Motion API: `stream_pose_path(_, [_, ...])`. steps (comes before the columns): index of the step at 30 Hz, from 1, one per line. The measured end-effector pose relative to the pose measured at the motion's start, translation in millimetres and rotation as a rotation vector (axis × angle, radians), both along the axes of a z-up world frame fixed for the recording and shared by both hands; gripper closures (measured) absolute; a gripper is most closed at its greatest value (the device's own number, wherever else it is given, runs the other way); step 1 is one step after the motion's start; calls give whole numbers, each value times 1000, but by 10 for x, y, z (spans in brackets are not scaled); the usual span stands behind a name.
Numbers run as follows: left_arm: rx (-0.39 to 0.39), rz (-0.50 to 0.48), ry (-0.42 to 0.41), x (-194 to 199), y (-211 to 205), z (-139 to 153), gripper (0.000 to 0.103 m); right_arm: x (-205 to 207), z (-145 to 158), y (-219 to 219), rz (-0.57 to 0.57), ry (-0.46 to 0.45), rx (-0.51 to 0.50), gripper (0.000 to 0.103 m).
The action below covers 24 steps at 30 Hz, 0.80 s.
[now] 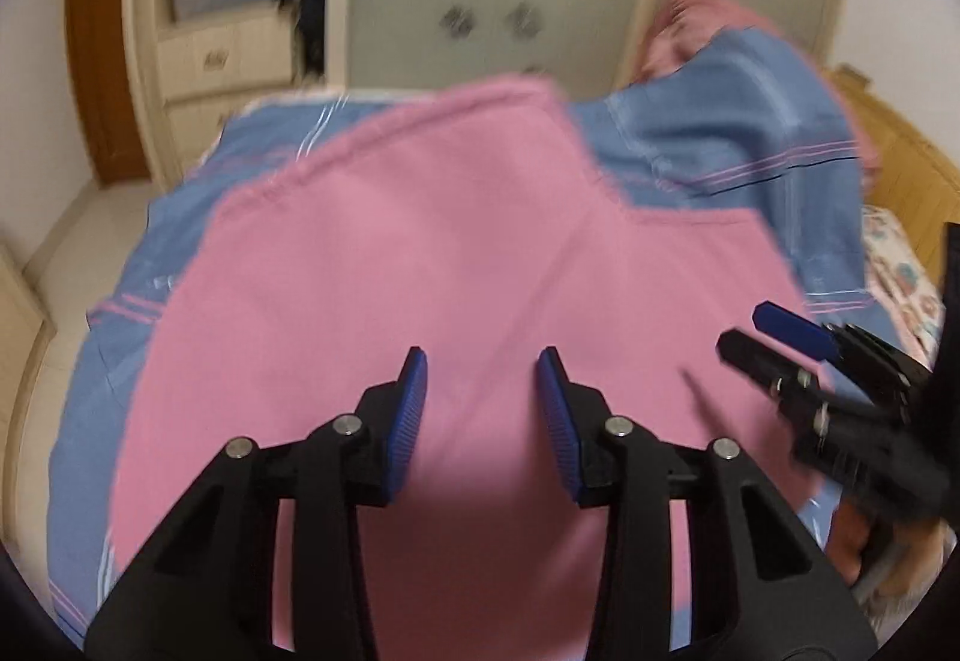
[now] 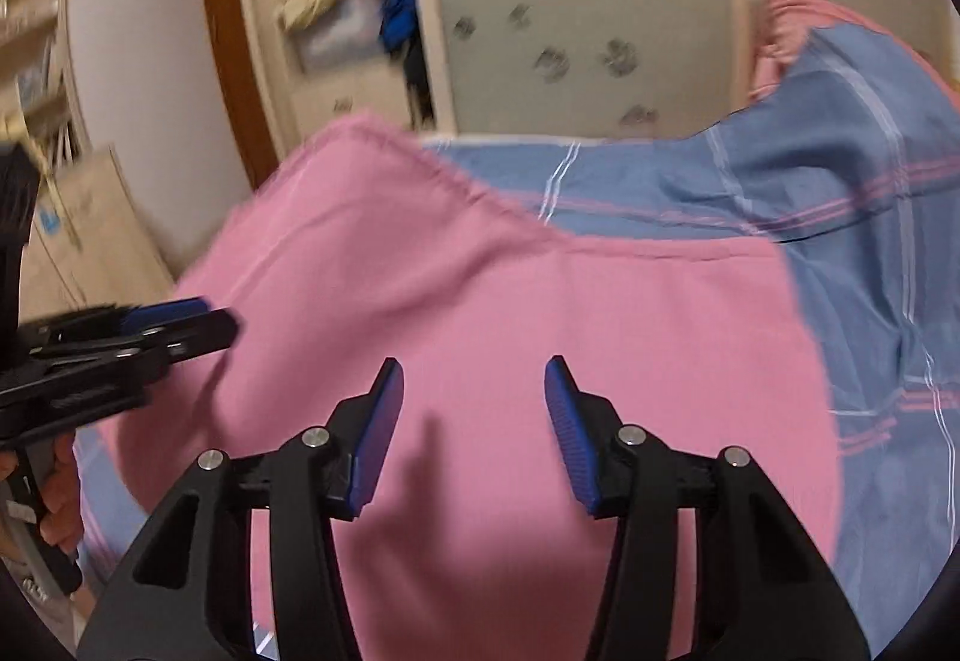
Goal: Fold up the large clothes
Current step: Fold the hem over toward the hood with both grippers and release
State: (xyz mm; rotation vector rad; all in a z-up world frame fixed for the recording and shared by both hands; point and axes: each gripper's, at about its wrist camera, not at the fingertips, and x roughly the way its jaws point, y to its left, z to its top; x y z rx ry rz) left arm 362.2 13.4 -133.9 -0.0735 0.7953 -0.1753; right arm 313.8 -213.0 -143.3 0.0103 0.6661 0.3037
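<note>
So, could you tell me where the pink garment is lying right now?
The pink garment lies spread on the blue striped sheet, filling the centre of both wrist views.

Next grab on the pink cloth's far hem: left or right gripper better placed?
Probably left. The left gripper is open above the pink cloth, and the far hem runs ahead of it. The right gripper, also open, faces the cloth's straighter edge by the blue sheet.

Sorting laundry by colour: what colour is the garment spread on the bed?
Plain pink garment, lying on a blue striped sheet; clearest in the right wrist view.
</note>
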Motion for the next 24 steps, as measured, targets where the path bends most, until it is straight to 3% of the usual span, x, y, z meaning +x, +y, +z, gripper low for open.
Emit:
stream_pose_path(3, [53,82,105,373,97,-258,75,388,-252,109,-66,30,-113,52])
stream_pose_path(6, [30,135,181,683,263,-466,82,717,-504,33,-154,57,-206,51])
stream_pose_path(8, [8,134,204,827,315,-542,85,855,-629,-136,-208,86,-185,36])
stream_pose_path(11, [3,134,204,957,344,-631,85,933,-745,-342,-265,98,-160,29])
stream_pose_path(16, [46,162,159,989,252,-860,85,986,-910,-244,-301,80,-247,29])
stream_pose_path(21, [136,168,107,782,108,-682,86,968,-942,-285,-285,101,-253,26])
stream_pose_path(24, [73,61,-41,386,43,-237,64,848,-600,-406,-224,104,-176,27])
